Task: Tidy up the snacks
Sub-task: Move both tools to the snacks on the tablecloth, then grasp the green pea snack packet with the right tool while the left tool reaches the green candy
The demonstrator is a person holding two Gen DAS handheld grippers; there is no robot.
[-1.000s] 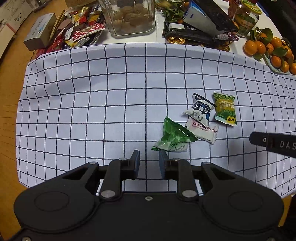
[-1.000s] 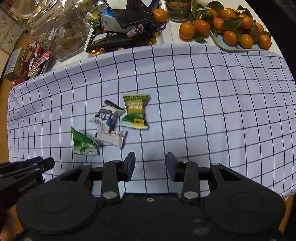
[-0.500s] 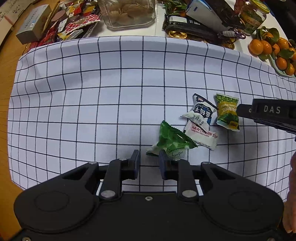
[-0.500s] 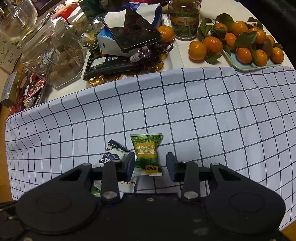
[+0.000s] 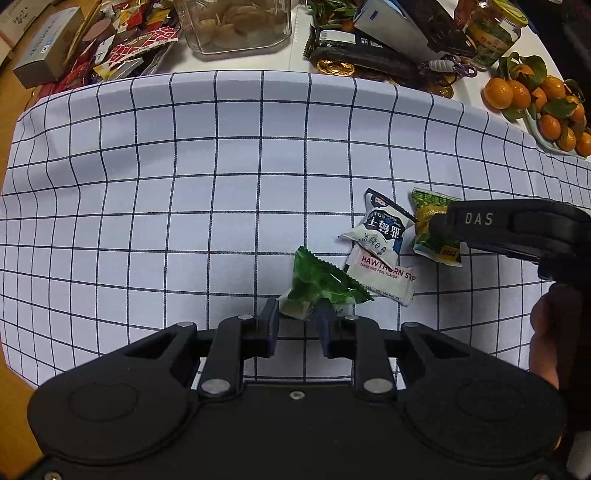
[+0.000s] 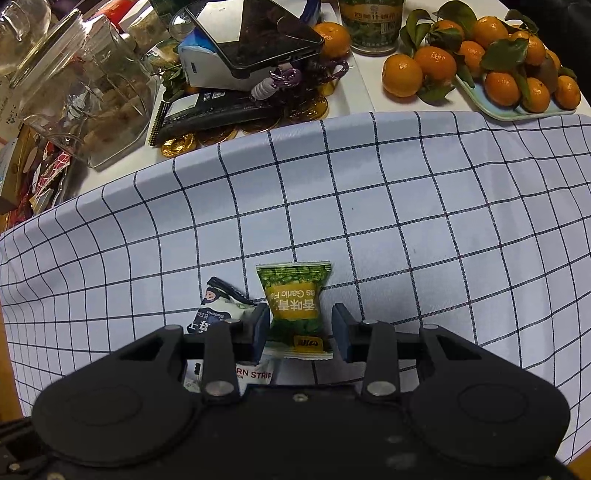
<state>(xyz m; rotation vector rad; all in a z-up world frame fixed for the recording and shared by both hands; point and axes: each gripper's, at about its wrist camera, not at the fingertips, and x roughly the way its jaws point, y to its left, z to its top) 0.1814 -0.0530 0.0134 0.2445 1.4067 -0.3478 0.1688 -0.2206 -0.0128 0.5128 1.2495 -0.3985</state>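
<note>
Both grippers have dropped onto the snacks on the checked cloth (image 5: 221,184): the left gripper (image 5: 297,317) straddles the dark-green packet (image 5: 317,284), the right gripper (image 6: 300,328) now brackets the pea packet (image 6: 293,299) (jaws parted, neither gripping yet), so pickups look imminent.

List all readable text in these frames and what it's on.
"HAWTHORN" over "TANGERINE PEEL FLAVOR": white hawthorn strip packet; its next word is partly hidden.
"RN STRIP": the same packet, right wrist view.
"as Garlic Fl": green-yellow garlic snack packet, upside down and cut off.
"DAS": side of right gripper.
Large Chinese characters on the white-navy packet and garlic packet: visible, not reliably readable.
Print on dark green packet, jar label, grey box: too small or blurred.
</note>
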